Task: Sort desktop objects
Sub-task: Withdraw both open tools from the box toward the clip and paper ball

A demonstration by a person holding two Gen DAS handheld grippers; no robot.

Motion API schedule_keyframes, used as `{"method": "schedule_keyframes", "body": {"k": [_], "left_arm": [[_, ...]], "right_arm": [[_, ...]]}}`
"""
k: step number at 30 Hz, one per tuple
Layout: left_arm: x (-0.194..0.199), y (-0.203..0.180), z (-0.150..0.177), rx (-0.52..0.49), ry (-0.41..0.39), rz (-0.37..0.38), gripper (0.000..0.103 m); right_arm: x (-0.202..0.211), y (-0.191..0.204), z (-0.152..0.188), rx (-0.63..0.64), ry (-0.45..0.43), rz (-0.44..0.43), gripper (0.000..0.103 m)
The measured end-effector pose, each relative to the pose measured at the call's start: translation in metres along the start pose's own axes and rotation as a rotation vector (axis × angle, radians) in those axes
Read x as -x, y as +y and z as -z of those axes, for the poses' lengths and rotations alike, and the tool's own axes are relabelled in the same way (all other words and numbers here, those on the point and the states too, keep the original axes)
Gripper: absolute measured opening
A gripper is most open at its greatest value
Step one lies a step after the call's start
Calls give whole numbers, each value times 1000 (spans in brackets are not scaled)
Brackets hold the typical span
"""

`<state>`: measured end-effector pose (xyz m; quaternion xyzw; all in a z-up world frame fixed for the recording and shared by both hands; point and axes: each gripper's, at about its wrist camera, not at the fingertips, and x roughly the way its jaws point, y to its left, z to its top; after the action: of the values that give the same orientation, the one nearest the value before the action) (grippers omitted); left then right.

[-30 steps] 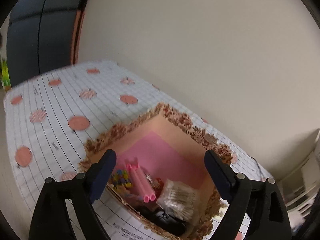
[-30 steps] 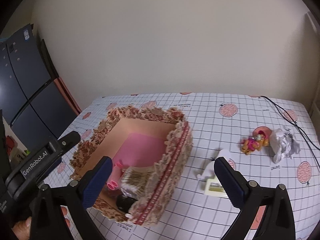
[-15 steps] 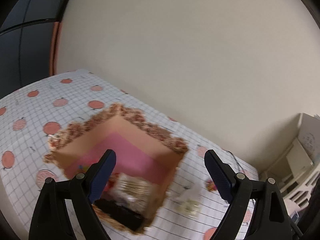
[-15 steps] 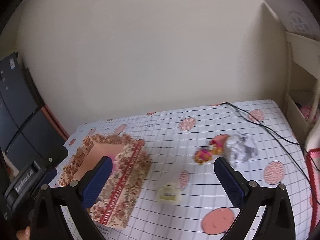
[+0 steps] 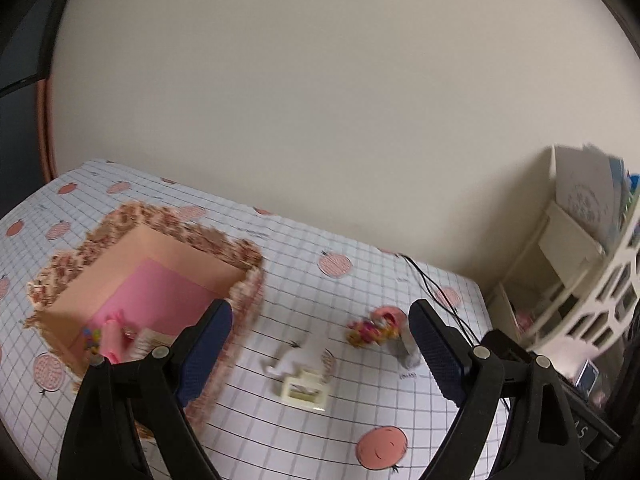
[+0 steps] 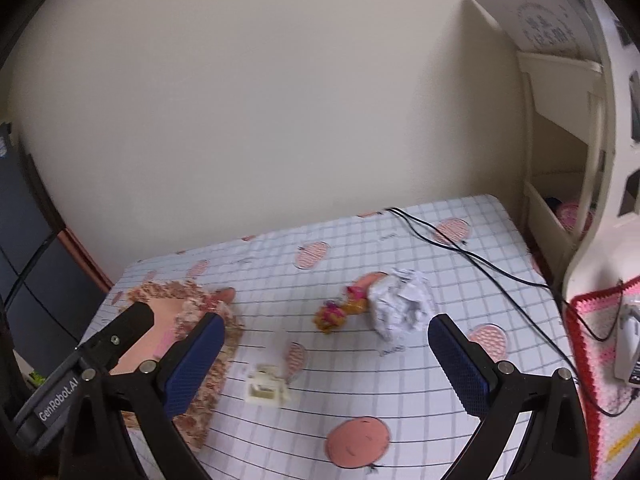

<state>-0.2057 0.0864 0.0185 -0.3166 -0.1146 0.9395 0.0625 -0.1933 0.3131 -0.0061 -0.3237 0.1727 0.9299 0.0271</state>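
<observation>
Over on the left, the lace-trimmed box is sitting on the bench, already holding a pink tube and other small bits near its front wall. Moving across, the left gripper is hovering with its jaws spread wide and nothing between them, framing a small cream-coloured item that is lying loose on the checked cloth just right of the box. Further right, a colourful little toy is resting right against a crumpled paper ball, and the right gripper is hanging above them, likewise wide open and carrying nothing. Beyond that, a black cable is trailing across the bench toward the far right edge. The risks from here, as I judge them: the toy and paper are touching, so a careless pinch could be catching both or knocking one away; the cable could be snagging a finger; and both views are blurring, so aim may be suffering.
</observation>
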Motion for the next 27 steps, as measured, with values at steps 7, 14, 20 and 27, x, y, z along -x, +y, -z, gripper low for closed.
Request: {"method": "schedule_keyframes", "body": {"k": [7, 14, 20, 27], "left_arm": [[-40, -10, 19, -7, 115, -4, 90], [-77, -10, 42, 0, 195, -47, 90], [-104, 5, 59, 57, 264, -88, 90], [-131, 7, 73, 84, 334, -93, 90]], "right_arm": [[-29, -32, 12, -79, 79, 14, 103], [-61, -48, 24, -72, 116, 58, 103], [-86, -62, 28, -71, 110, 92, 103], [-118, -67, 36, -55, 145, 130, 103]]}}
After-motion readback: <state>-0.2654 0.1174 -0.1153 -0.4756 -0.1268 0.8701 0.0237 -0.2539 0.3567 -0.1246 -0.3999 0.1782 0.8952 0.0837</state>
